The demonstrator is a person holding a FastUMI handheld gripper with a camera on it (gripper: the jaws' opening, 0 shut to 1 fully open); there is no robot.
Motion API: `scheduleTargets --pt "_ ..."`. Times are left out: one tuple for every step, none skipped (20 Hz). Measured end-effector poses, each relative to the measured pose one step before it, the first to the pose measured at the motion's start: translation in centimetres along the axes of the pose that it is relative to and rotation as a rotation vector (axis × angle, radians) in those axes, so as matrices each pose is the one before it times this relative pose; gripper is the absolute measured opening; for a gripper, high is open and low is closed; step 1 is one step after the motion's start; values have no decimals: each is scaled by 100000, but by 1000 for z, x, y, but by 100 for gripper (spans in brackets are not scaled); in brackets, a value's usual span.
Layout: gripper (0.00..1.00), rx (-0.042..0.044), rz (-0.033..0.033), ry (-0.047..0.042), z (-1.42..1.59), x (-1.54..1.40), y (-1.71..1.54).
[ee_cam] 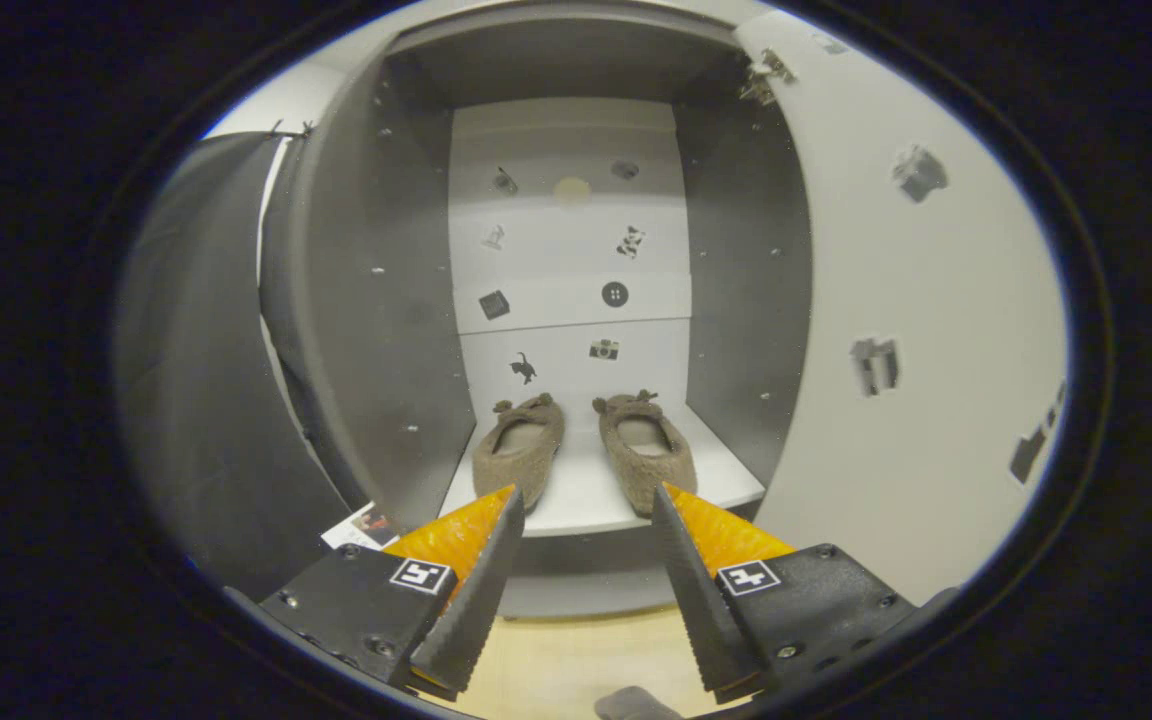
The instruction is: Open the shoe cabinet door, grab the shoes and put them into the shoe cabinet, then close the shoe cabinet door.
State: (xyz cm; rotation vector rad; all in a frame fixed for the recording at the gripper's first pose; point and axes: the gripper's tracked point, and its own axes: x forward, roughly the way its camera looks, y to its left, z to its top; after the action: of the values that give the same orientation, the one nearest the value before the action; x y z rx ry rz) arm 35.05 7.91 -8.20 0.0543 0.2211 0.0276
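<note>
The gripper (586,505) hangs with its serrated fingers spread wide, gripping nothing, their tips just short of the shelf's front edge. Two fuzzy brown shoes (581,450) with small ear-like nubs at the toes lie side by side on the cabinet's (376,300) smooth white shelf (586,495), toes toward its back edge. The flat white door (896,380) stands open at the right.

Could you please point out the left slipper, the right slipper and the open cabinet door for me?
left slipper (519,447): gripper view, on its fuzzy upper.
right slipper (648,455): gripper view, on its inner lining.
cabinet door (926,350): gripper view, on its bare inner face.
</note>
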Motion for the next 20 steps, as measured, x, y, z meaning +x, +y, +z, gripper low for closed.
scheduleTargets --pt "83 -57 542 -1361 -341 -1634 102" --pt "90 -505 563 -1098 -206 -2218 -69" --pt "96 -289 725 -27 -478 -1821 -135" --pt "100 204 1192 -271 -400 -1796 -15" --pt "100 106 1113 -436 -211 -1810 -57" --pt "100 -282 980 -78 -193 -1671 -247" --pt "100 -560 987 -215 -237 -1753 -209" --pt "100 -432 880 -173 -253 -1612 -332" --pt "100 -554 890 -52 -265 -1575 -381" --pt "100 -608 163 -311 -281 -1604 -505" --pt "100 -420 59 -518 -187 -1617 -740" --pt "100 -563 -769 -781 -220 -1514 -969" --pt "100 -741 -409 -1515 -46 -1446 -942" --pt "100 -1615 -460 -1831 -48 -1255 -953" --pt "100 -1783 -2718 -640 -305 -1154 -1545" --pt "100 -1048 -1565 -858 -302 -1153 -1341" --pt "100 356 -1043 -135 -329 -999 -1160" --pt "100 1067 -1026 -192 -211 -828 -1294" --pt "100 919 -936 -362 -84 -590 -1427" --pt "100 632 -1707 -255 -173 -438 -1747"
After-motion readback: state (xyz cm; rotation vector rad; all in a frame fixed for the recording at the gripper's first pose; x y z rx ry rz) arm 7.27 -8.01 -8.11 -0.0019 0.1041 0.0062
